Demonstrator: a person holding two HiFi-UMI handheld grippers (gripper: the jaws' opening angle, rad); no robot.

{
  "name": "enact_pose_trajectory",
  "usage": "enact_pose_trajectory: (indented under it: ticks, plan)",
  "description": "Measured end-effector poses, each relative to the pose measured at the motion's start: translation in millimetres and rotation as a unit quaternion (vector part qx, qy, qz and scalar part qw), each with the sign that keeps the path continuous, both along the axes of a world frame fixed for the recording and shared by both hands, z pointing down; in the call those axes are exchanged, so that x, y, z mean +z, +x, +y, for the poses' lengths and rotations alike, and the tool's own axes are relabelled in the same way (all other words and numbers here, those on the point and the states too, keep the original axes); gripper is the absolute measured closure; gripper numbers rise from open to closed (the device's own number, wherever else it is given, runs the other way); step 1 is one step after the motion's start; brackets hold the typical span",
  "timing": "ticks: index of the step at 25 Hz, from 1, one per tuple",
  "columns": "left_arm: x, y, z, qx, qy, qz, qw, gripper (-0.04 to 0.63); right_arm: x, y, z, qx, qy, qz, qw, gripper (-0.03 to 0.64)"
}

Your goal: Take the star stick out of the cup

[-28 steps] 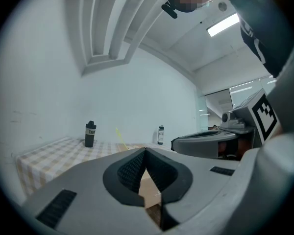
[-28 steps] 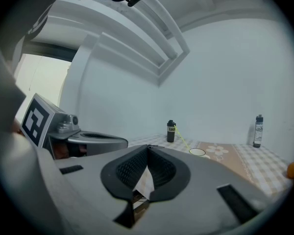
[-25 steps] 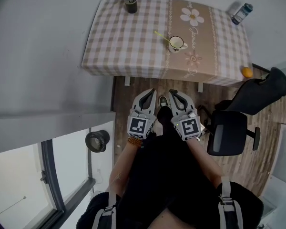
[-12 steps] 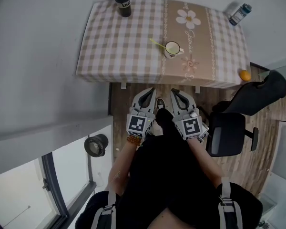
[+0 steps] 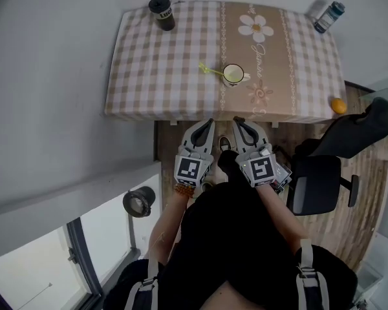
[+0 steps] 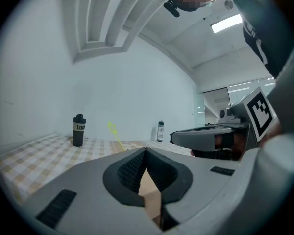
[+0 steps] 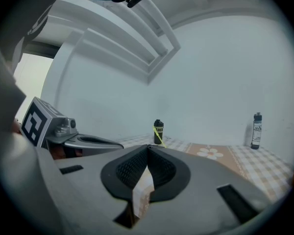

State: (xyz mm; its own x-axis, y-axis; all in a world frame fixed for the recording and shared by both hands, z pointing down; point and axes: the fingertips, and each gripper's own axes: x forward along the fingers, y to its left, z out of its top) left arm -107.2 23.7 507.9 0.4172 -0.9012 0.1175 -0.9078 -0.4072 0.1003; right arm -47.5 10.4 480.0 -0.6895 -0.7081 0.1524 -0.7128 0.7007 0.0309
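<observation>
A white cup (image 5: pixel 233 75) stands on the checked tablecloth (image 5: pixel 168 63), near the table's front middle. A thin yellow-green star stick (image 5: pixel 209 70) leans out of it to the left; the same star stick (image 6: pixel 113 132) shows in the left gripper view, and the star stick (image 7: pixel 158 136) rises behind the jaws in the right gripper view. My left gripper (image 5: pixel 206 123) and right gripper (image 5: pixel 237 121) hang side by side short of the table's front edge, over the floor. Both are shut with nothing between the jaws. The cup itself is hidden behind the jaws in both gripper views.
A black bottle (image 5: pixel 161 12) stands at the table's back left and a clear bottle (image 5: pixel 328 16) at the back right. An orange (image 5: pixel 337 105) lies at the front right corner. A black office chair (image 5: pixel 330 173) stands to the right of me.
The table has drawn nearer to both grippers and sits more squarely ahead. The grippers keep the same side-by-side pose, both shut.
</observation>
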Motion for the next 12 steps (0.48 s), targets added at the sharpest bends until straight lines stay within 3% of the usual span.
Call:
enact_pose_trajectory:
  ticks: [7, 12]
  plan:
    - [3.9, 0.9, -21.7, 0.002, -0.007, -0.014, 0.9999, 0.594, 3.8, 1.5, -35.1, 0.003, -0.013, -0.016, 1.0, 0.612]
    - [7.2, 3.9, -45.6, -0.002, -0.023, -0.016, 0.9996, 0.594, -7.4, 2.8, -71.2, -0.003, 0.014, -0.013, 1.0, 0.612]
